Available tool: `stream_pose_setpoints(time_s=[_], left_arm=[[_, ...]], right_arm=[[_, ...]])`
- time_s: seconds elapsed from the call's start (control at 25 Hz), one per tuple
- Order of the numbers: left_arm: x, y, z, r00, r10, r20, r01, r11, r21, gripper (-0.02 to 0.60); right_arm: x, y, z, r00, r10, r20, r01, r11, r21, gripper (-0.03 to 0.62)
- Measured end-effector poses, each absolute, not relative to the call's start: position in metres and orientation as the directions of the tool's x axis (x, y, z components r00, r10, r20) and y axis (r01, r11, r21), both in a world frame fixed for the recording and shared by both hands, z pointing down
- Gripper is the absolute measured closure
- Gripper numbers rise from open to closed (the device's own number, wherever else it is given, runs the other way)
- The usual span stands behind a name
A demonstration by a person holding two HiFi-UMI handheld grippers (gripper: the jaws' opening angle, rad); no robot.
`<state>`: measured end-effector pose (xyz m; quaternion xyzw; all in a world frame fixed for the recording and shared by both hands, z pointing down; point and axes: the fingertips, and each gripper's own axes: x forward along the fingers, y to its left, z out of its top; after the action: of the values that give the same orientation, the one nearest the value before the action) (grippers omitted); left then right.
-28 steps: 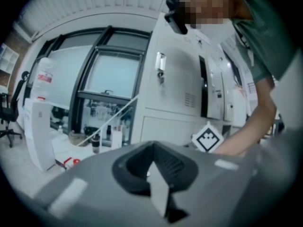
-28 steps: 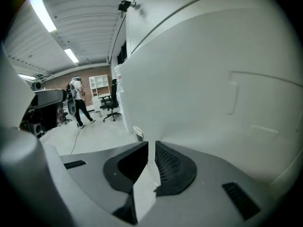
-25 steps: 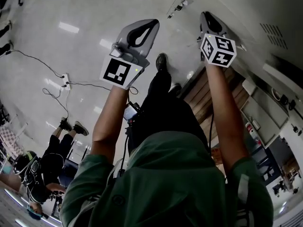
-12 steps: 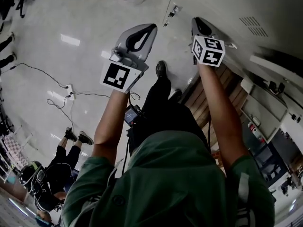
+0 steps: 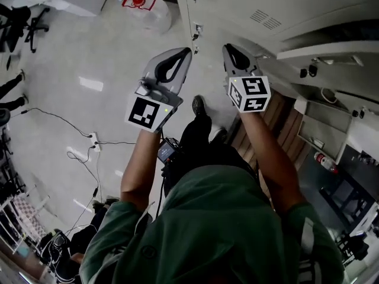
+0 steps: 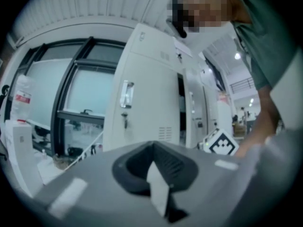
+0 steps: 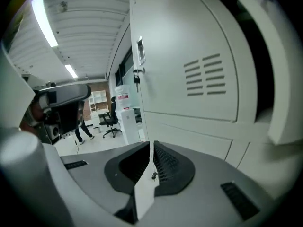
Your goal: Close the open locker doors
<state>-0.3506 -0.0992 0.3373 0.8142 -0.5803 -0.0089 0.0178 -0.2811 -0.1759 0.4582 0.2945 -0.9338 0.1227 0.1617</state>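
Just right of the right gripper [image 5: 230, 49], whose fingers are pressed together on nothing, as are those of the left gripper [image 5: 185, 54], an open door [image 5: 328, 51] juts out, probably stiff, light sheet metal, best pushed near its free edge.
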Motion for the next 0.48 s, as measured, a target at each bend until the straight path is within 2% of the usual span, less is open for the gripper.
stream_pose_setpoints(time_s=[0.48], left_arm=[[-0.236,-0.077,0.247,0.489,-0.871,-0.046,-0.872,-0.488,-0.033,0.581]], right_arm=[[-0.156,-0.128,0.302,-0.794,-0.595,0.123,-0.602,0.798,-0.023,0.571]])
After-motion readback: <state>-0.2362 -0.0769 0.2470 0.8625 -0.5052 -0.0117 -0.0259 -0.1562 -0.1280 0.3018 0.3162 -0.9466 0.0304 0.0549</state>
